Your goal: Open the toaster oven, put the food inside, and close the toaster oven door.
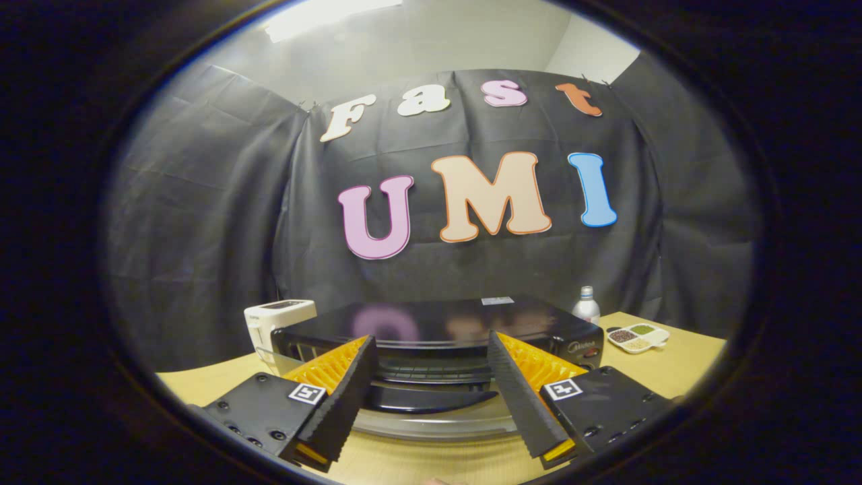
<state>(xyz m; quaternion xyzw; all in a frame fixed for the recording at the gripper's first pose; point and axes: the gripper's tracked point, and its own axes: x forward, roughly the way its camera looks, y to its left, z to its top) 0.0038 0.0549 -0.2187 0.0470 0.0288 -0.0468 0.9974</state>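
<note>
While the gripper (431, 357) hangs spread wide and empty, the toaster oven (438, 337) sits just ahead, door (431, 411) dropped open (glass); lunging could knock that door.

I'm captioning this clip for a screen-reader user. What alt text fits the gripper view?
The tongs stand open with nothing held, just in front of a black toaster oven whose door is folded down open on a wooden table. A white toaster stands beside the oven; a bottle and a divided dish of grains sit on the other side.
</note>
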